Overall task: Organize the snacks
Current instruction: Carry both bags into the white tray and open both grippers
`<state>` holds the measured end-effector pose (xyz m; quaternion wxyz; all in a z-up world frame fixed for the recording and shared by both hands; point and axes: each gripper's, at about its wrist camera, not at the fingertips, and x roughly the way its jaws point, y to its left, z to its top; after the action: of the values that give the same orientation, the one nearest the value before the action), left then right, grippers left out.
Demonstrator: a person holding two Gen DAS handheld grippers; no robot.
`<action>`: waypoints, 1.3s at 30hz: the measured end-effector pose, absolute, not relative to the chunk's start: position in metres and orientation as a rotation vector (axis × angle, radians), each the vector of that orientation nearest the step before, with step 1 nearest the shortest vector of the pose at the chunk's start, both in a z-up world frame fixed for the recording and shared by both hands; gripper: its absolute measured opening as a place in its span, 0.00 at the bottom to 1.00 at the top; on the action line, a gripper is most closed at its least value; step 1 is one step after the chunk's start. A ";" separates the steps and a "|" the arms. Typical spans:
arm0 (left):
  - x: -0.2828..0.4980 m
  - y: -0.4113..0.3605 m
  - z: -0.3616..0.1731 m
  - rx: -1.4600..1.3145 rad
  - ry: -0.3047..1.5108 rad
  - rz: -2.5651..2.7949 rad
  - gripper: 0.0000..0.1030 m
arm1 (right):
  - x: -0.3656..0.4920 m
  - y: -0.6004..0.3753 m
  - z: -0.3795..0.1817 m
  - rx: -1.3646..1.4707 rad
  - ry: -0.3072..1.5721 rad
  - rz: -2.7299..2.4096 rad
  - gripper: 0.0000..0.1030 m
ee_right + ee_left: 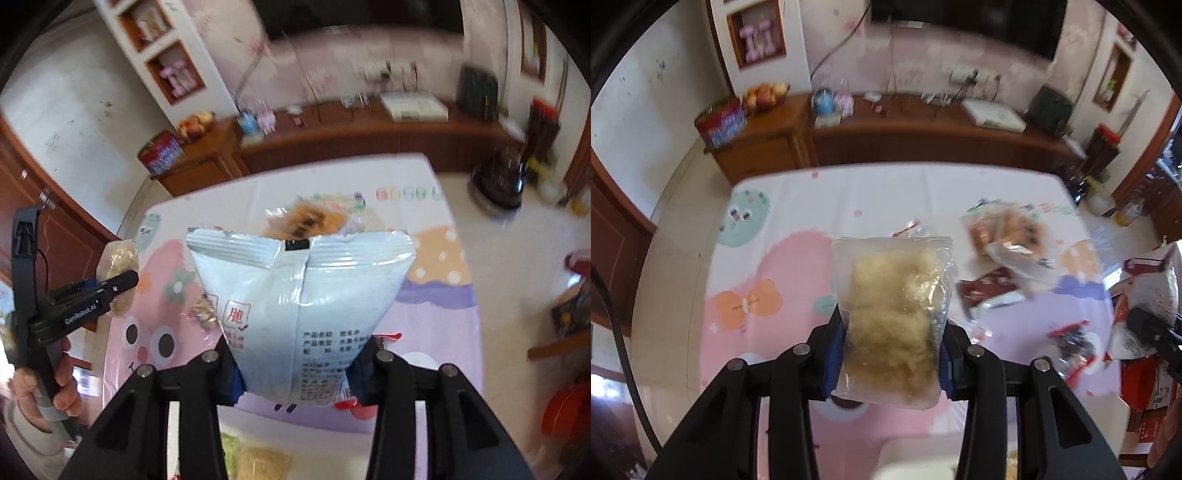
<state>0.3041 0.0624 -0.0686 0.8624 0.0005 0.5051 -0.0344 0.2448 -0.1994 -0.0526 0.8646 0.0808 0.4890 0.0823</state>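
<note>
While a wooden sideboard (923, 129) runs along the far wall, the table (886, 192) under its pastel cartoon cloth fills the middle of both views. On the sideboard's left end stand a red tin (720, 123) and a bowl of fruit (766, 96). Loose snack packets (1008, 236) lie scattered on the table's right side, blurred.

Clamped at its lower end by the right gripper (295, 365), the pale blue bag (301, 295) is held above the table, its jaws closed partway against the bag's sides. It shows its back seam and printed text, long axis pointing away, crimped top edge far.

Smaller, the clear packet (895, 317) of pale shredded filling sits in the left gripper (890, 358), jaws pressed on its lower sides. Its long axis also points away, above the pink part of the cloth.
</note>
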 end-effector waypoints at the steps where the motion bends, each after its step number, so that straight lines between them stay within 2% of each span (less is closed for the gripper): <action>1: 0.297 0.064 -0.061 0.001 1.044 -0.080 0.39 | 0.231 -0.194 -0.040 0.141 0.991 0.173 0.41; 9: 0.203 0.064 -0.005 -0.039 0.954 -0.173 0.39 | 0.147 -0.162 0.008 0.003 0.825 0.169 0.41; 20: 0.106 0.047 -0.012 -0.053 0.897 -0.159 0.39 | 0.059 -0.130 0.018 -0.099 0.710 0.164 0.42; 29: 0.053 0.034 -0.044 -0.081 0.930 -0.121 0.39 | 0.017 -0.145 -0.006 0.004 0.746 0.148 0.42; 39: 0.038 0.023 -0.081 -0.058 0.997 -0.095 0.39 | 0.008 -0.163 -0.063 0.098 0.908 0.088 0.42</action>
<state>0.0384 0.0228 -0.0806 0.8769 -0.0279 0.4778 -0.0453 0.0082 -0.1628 -0.0628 0.8966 0.0472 0.4382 0.0427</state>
